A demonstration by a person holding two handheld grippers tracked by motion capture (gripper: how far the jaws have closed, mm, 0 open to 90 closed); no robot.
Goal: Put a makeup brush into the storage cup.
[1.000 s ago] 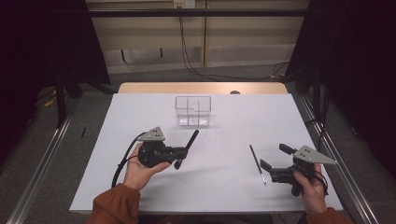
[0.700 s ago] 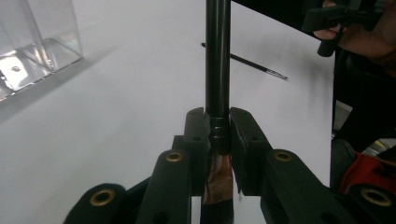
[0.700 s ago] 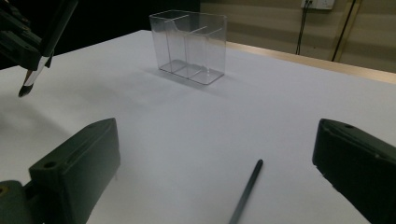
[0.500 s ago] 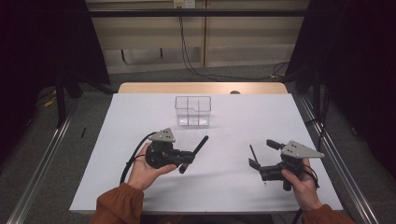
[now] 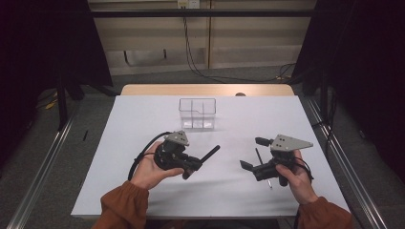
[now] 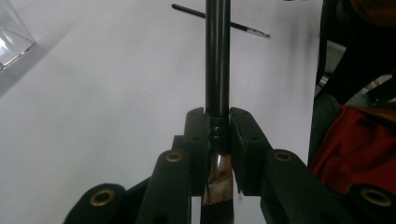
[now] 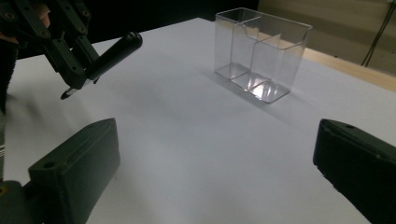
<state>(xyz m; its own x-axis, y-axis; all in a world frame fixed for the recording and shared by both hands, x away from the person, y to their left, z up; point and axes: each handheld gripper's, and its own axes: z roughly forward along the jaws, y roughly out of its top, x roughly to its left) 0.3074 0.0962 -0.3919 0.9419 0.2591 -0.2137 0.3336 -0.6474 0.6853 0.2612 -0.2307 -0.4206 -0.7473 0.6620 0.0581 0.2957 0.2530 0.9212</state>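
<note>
While the white table [image 5: 143,124] spreads across most of the high view, a clear plastic organizer [image 5: 197,113] with divided compartments stands upright near its far middle, well apart from both hands; the right gripper view shows the same organizer [image 7: 261,53] with its inner walls. Nearer the person, the left gripper [image 5: 191,164] sits in an upturned hand left of centre, clenched on a thick black brush [image 5: 206,155] whose handle sticks out up and to the right, above the table surface. From the left gripper view the two black jaws press either side of the brush [image 6: 217,70] at its ferrule, the handle running straight away from the camera. Off to the right, the right gripper [image 5: 253,152] is held with its jaws spread wide and nothing between them. Just beside it, a thin brush [image 5: 261,164] lies flat on the table, also seen in the left gripper view [image 6: 219,21].
</note>
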